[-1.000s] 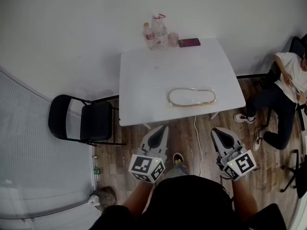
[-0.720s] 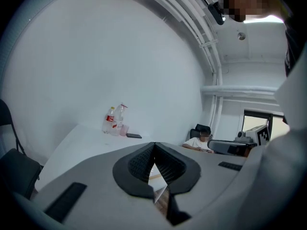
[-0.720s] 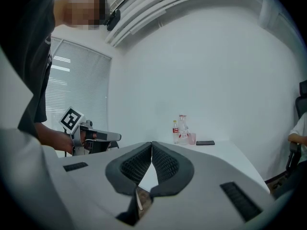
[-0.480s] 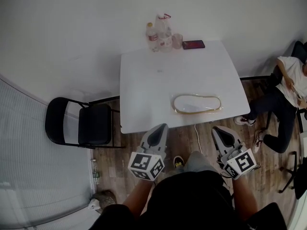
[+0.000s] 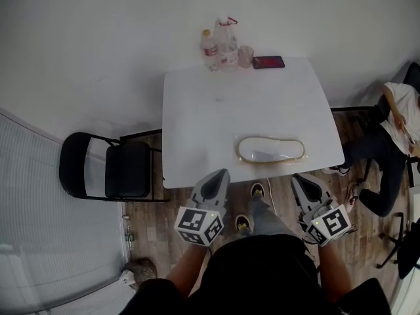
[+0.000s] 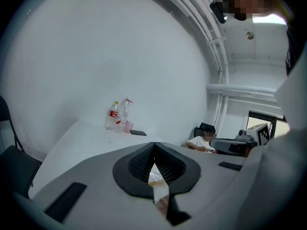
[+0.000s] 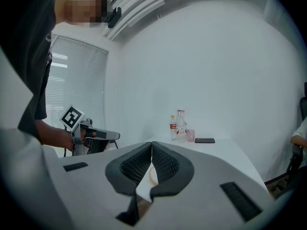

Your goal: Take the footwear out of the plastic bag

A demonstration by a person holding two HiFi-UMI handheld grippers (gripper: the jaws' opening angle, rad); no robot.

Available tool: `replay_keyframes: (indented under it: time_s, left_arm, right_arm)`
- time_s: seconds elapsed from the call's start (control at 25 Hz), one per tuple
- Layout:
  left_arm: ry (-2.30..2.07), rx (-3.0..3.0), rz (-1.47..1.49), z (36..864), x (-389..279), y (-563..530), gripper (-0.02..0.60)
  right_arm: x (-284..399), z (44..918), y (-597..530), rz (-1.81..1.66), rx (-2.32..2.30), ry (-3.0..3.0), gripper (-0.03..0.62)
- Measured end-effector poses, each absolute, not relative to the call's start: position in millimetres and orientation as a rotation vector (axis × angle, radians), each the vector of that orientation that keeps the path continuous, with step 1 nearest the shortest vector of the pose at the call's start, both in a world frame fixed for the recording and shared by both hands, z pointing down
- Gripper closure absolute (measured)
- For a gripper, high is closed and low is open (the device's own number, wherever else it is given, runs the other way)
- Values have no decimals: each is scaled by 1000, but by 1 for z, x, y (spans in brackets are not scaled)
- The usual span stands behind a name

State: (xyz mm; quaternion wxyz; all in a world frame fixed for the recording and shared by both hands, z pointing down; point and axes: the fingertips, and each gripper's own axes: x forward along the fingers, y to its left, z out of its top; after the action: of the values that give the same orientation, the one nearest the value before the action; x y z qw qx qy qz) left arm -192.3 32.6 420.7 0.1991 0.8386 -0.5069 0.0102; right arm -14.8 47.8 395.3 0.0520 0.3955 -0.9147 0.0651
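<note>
Nearest the wearer, short of the table edge: left gripper (image 5: 222, 174) and right gripper (image 5: 296, 178), each with jaws pressed together on nothing. Next, by the front edge of the white table (image 5: 197, 123): plastic bag (image 5: 295, 151), lying flat, pale footwear (image 5: 259, 155) inside; untouched. Far edge: bottles (image 5: 216, 43), cup (image 5: 245, 55), phone (image 5: 268, 62). Step in hand, as judged: approach, nothing grasped yet. Next move calls for spreading the jaws, one gripper pinning the bag, the other finding its mouth.
</note>
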Motion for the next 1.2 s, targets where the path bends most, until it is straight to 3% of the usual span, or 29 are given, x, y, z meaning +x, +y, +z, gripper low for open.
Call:
replay_keyframes:
  time_s: [1.12, 1.2]
  left_arm:
    - [-1162, 2347, 400, 500, -133, -118, 558]
    - [-1135, 2309, 396, 508, -133, -121, 527]
  right_arm:
    - [33, 433, -119, 315, 1143, -2763, 576]
    - [33, 434, -125, 322, 1128, -2775, 576]
